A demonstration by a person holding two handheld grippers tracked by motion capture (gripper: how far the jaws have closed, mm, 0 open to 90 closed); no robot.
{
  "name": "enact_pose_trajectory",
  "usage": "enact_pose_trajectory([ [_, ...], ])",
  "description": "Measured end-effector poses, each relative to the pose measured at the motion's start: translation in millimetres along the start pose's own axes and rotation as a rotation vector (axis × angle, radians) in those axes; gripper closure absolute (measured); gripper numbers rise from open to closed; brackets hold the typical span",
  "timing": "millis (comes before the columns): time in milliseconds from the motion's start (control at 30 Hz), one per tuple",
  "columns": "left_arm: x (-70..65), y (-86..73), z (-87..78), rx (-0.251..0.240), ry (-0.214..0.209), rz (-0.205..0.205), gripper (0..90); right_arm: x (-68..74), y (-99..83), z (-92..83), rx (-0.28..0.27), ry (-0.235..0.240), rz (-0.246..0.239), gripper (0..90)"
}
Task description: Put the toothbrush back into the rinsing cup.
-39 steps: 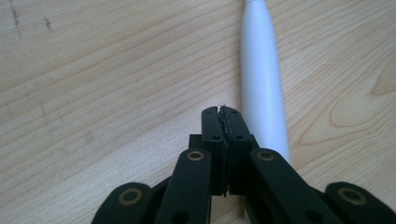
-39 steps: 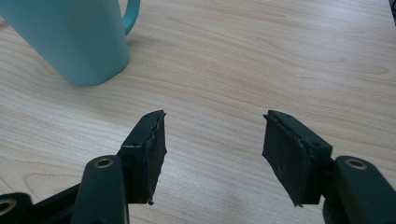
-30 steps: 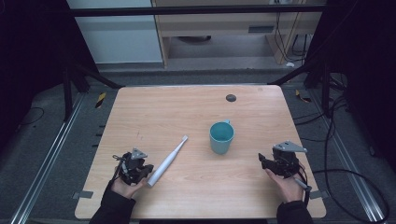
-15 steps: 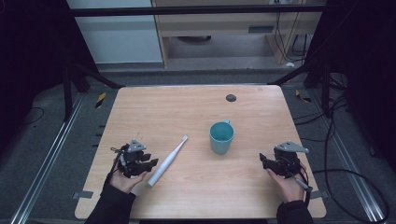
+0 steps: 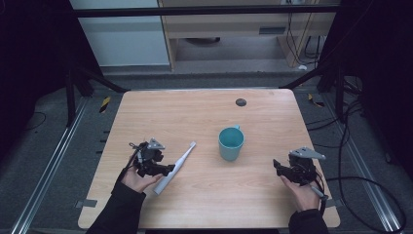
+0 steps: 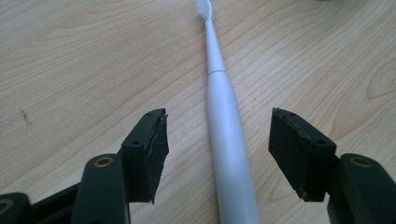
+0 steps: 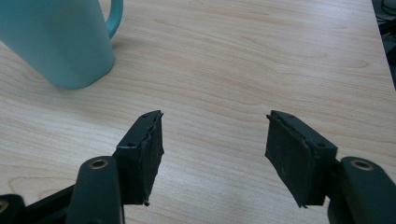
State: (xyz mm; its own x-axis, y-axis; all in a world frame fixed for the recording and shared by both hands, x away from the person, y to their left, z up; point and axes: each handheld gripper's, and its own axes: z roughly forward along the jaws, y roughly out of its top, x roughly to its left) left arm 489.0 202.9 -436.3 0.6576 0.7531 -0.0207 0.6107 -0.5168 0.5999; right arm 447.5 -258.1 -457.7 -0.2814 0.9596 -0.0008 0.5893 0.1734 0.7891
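The left gripper (image 6: 217,154) had just spread its jaws astride the toothbrush (image 6: 224,121), untouched; the teal mug (image 5: 231,143) stood well apart.

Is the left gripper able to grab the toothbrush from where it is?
Probably yes: the left gripper is open, its jaws either side of the toothbrush handle with gaps, nothing between.

A light wooden table (image 5: 204,122) bears a white electric toothbrush (image 5: 174,168) lying flat at its front left, brush head toward the middle. A teal ceramic mug (image 5: 231,143) stands upright right of the toothbrush and well apart from it, near the table's centre. A small dark round disc (image 5: 240,102) lies behind the mug, toward the far edge.
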Motion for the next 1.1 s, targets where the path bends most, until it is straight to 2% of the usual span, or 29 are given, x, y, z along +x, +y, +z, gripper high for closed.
enact_pose_trajectory([
  [233,-0.5,2.2,13.9,0.083,-0.006,0.010,35.0,-1.0,-0.2,0.5,0.008,-0.002,-0.005,36.3],
  [633,0.8,1.2,30.3,0.213,-0.021,0.026,40.4,-0.9,-2.4,3.4,0.024,0.006,-0.017,36.7],
  [833,-1.6,1.6,34.8,0.257,-0.031,0.023,44.4,-2.1,-2.9,3.8,0.028,0.002,-0.019,36.9],
  [1100,-3.0,1.4,37.4,0.284,-0.044,0.010,52.3,-1.6,-2.5,4.1,0.028,0.004,-0.021,37.3],
])
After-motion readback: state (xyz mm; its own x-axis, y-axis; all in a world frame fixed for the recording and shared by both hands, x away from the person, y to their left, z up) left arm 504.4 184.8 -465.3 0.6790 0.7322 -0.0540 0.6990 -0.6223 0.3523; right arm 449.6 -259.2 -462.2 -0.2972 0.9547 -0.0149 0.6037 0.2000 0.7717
